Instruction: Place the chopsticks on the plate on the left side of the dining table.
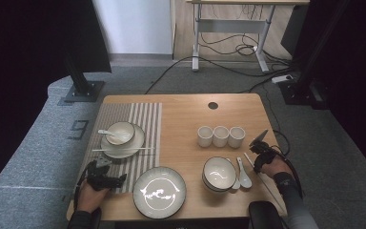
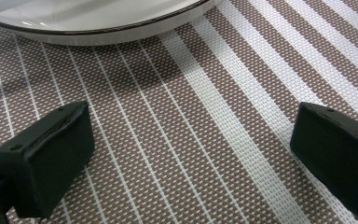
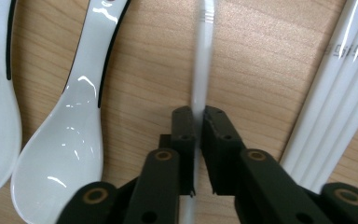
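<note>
Chopstick [image 3: 200,70] is pinched in your right tongs [image 3: 198,122], on the bench [image 1: 181,119] beside the spoons [image 3: 65,140]. Left tongs [image 2: 186,154] gape, idle over the placemat [image 2: 177,130]. One setting done; second pending.

Left claw [image 1: 106,177] rested low at the near left, jaws spread wide, hand [image 1: 91,195] gripping from behind, right claw [image 3: 196,122] pointed down, jaws pinched nearly together, right forearm angled in from the near right
</note>
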Demonstrator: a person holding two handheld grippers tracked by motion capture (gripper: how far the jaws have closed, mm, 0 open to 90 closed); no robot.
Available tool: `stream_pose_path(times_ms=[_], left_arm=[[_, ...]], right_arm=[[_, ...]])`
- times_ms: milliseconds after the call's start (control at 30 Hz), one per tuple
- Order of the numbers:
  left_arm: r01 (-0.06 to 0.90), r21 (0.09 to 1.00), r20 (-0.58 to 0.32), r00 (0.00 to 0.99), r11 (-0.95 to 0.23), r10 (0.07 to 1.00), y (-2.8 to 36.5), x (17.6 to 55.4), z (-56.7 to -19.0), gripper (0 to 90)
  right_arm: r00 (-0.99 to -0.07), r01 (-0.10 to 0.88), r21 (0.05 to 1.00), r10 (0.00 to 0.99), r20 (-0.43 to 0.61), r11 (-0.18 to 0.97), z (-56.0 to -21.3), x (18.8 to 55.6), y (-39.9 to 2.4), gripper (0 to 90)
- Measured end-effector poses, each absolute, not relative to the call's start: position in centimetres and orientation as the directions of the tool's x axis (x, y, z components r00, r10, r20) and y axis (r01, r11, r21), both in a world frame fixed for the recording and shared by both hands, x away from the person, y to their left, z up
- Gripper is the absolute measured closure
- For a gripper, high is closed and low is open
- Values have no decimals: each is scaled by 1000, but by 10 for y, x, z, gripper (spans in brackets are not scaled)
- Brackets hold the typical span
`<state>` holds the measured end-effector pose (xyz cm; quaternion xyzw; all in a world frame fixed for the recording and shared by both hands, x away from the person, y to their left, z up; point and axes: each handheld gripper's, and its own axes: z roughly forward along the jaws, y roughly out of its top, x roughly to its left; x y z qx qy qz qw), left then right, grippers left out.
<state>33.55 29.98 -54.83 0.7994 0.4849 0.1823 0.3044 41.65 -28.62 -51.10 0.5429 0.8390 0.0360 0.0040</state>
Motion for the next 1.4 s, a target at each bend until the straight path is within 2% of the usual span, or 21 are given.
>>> stream_pose_path(times_ms=[567,1400], left_arm=[[664,664,-4,463,-344,886,300,336,-548,0],[667,661,-8,466,-345,885,300,336,-548,0]], right_arm=[[-422,905,77,906,28,419,-510,416,-282,844],[-481,859,206,877,10,469,-456,399,-272,844]])
